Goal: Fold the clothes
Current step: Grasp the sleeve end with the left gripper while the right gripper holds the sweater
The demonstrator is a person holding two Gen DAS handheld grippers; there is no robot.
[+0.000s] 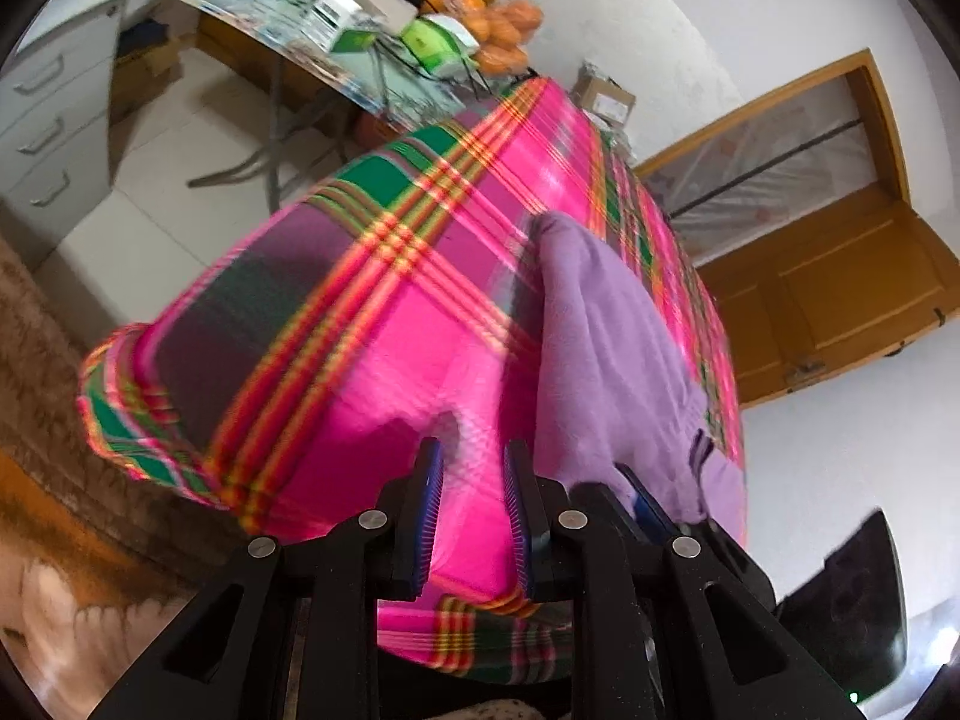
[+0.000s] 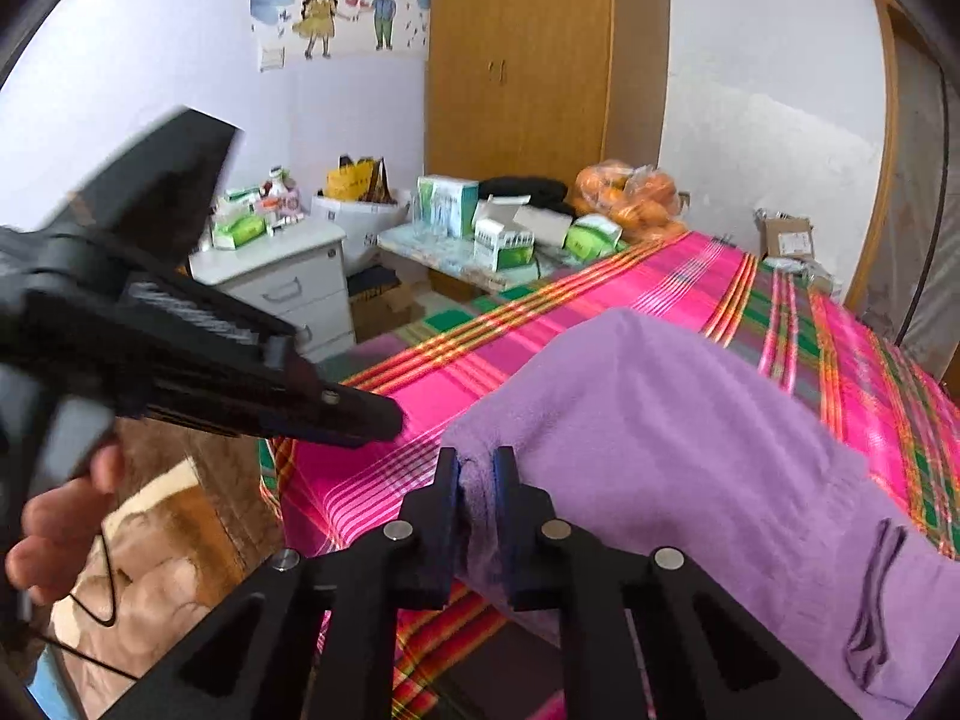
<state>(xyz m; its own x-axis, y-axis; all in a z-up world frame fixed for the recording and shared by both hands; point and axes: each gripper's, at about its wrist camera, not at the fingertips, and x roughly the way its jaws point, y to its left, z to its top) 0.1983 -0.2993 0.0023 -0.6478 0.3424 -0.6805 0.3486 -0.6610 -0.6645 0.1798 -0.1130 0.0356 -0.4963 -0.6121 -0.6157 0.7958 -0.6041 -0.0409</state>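
- Right gripper (image 2: 477,468): my pads are pinched on a bunched edge of the lilac garment (image 2: 690,438), lifting that edge off the plaid bedspread (image 2: 600,324) so it can be carried over for a fold
- Left gripper (image 1: 474,462): fingers parted with only bedspread between them, holding nothing; in the right wrist view it hovers at 9 o'clock, just beside the lifted edge
- Garment lies near the bed's near edge, draping away toward 3 o'clock; dark drawstring (image 2: 876,594) hangs at 4 o'clock
- Open bedspread runs toward 12 o'clock: room to lay the fold, I judge
- Cluttered side table (image 2: 444,252) stands well apart at 12 o'clock
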